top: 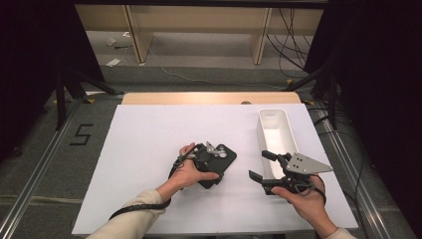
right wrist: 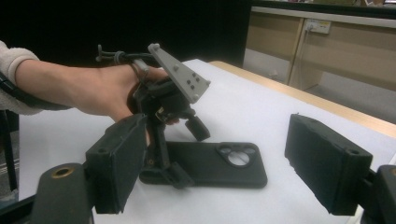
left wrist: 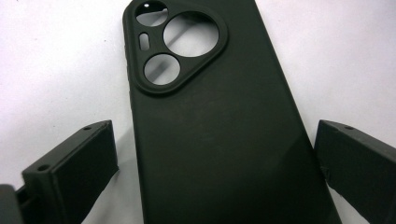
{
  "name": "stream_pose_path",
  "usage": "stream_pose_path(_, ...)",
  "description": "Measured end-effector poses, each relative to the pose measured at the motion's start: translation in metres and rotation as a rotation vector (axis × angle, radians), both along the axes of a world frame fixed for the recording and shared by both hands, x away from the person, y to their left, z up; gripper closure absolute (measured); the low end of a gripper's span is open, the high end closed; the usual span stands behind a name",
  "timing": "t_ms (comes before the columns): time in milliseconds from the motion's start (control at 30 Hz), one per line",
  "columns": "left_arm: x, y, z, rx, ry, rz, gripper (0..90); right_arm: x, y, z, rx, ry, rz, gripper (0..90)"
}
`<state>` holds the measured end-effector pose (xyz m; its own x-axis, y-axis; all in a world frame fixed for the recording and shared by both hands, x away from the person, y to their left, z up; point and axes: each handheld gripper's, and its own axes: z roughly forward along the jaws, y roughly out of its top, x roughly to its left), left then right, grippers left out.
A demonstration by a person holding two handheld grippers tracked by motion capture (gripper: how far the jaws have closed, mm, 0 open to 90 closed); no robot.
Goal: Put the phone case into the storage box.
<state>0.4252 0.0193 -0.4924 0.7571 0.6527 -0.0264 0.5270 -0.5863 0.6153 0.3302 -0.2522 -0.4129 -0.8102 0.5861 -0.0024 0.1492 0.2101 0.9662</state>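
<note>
A: Report the position of the phone case [top: 220, 167].

B: The phone case lies flat on the white sheet covering the bench [top: 149, 149], near the middle, back side up. In the left gripper view its camera cut-out [left wrist: 175, 46] points away from the gripper.

A: State of the left gripper [top: 211, 162]?

B: It is held over the phone case, pointing down at it. Its fingers [left wrist: 79, 168] stand released, one on each long side of the case. In the left gripper view a strip of white sheet shows between the left finger and the case edge; the right finger stands just beside the other edge, and whether it touches cannot be told. In the right gripper view one fingertip sits low at the near end of the case.

A: State of the right gripper [top: 259, 167]?

B: It is held level above the bench, well apart from the phone case, just beside the near end of the white tray [top: 283, 122]. Its fingers [right wrist: 116, 163] are spread wide with nothing between them. They point toward the left gripper and the case.

A: Tray location?

B: Right side of the bench, long axis running away from the person.
</note>
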Motion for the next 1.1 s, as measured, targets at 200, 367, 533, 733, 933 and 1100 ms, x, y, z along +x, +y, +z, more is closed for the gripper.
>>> stream_pose_path(200,0.0011,0.0005,0.0008,0.000,0.013,-0.007,0.5,0.0002,0.0005,-0.0003,-0.001,0.001,0.002,22.1)
stream_pose_path(367,0.0011,-0.0011,0.0018,0.012,0.020,0.003,1.3,0.0003,0.0009,-0.0006,-0.003,0.000,0.003,22.1)
stream_pose_path(533,0.0003,-0.0024,0.0037,0.020,0.032,0.018,4.1,0.0005,0.0008,-0.0005,-0.002,-0.001,0.003,22.2)
stream_pose_path(733,-0.0015,-0.0032,0.0056,0.025,0.035,0.031,8.7,0.0003,0.0007,-0.0004,0.001,0.000,0.003,22.4)
stream_pose_path(933,-0.0024,-0.0037,0.0062,0.029,0.034,0.044,10.8,0.0004,0.0012,-0.0011,0.000,0.007,0.009,22.4)
stream_pose_path(1100,-0.0039,-0.0040,0.0064,0.026,0.027,0.056,12.2,0.0007,0.0009,-0.0013,-0.002,0.008,0.009,22.5)
